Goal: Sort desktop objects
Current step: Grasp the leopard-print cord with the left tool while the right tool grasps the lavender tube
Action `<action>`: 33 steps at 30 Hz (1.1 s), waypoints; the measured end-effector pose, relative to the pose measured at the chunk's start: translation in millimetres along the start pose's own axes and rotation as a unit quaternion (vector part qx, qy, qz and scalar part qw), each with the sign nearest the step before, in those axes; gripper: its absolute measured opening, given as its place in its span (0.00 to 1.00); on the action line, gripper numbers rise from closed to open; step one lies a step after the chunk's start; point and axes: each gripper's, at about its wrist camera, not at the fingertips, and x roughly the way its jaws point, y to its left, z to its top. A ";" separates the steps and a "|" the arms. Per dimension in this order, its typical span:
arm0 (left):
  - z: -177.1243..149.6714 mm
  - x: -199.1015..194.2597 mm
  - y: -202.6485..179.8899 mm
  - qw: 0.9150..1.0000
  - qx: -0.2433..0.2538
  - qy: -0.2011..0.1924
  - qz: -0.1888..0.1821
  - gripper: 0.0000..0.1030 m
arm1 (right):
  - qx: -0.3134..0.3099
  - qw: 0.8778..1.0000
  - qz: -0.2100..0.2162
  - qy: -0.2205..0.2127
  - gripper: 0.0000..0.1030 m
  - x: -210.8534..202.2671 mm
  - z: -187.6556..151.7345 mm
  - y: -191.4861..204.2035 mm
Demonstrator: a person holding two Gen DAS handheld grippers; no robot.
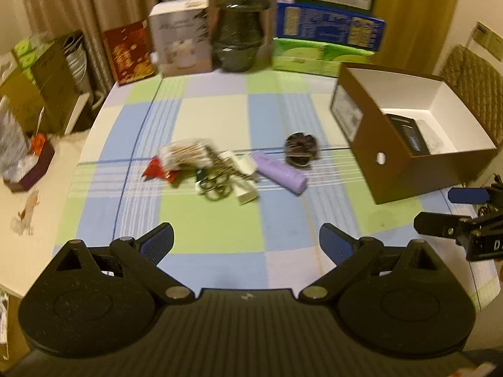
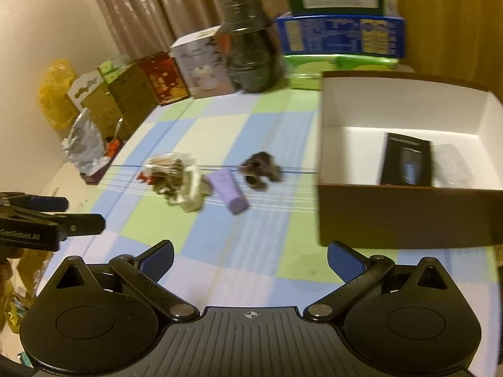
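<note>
I held both grippers low over the checked cloth [image 1: 220, 220], empty. The left gripper [image 1: 246, 242] had its jaws wide apart, and so did the right gripper [image 2: 250, 259]. The clutter lay mid-table at twelve o'clock from my left: a swab bag [image 1: 185, 154], scissors [image 1: 217, 185], a purple tube [image 1: 279, 174], a dark clip [image 1: 300, 149]. The brown box [image 1: 408, 169] stood at two o'clock, a black packet [image 2: 407, 163] inside.
</note>
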 end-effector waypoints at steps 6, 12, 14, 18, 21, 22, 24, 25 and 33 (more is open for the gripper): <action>1.7 15.0 34.3 0.999 -0.039 0.011 0.004 0.95 | -0.026 1.000 0.006 -0.008 0.98 27.3 7.7 25.8; 9.8 35.0 55.0 0.998 -0.067 0.015 -0.006 0.94 | -0.061 0.998 0.000 -0.022 0.74 57.4 13.2 42.5; 12.8 43.7 59.4 0.997 -0.075 0.017 -0.010 0.94 | -0.066 0.998 -0.001 -0.019 0.67 70.4 15.4 43.6; 20.4 62.4 67.5 0.996 -0.089 0.022 -0.017 0.94 | -0.070 0.998 -0.001 -0.007 0.55 95.4 21.6 40.5; 26.4 78.0 71.1 0.994 -0.099 0.027 -0.023 0.94 | -0.075 0.997 -0.005 0.005 0.54 111.9 25.8 37.7; 28.3 83.5 72.9 0.994 -0.105 0.032 -0.027 0.94 | -0.075 0.997 -0.008 0.009 0.53 117.2 27.2 37.0; 31.7 94.3 76.3 0.992 -0.119 0.035 -0.038 0.93 | -0.076 0.997 -0.011 0.016 0.53 127.7 29.9 34.8; 33.5 99.9 77.6 0.991 -0.125 0.038 -0.041 0.93 | -0.076 0.997 -0.013 0.018 0.53 131.4 30.7 33.8; 45.7 139.8 93.9 0.976 -0.195 0.060 -0.071 0.90 | -0.072 0.996 -0.022 0.041 0.53 157.3 37.8 21.8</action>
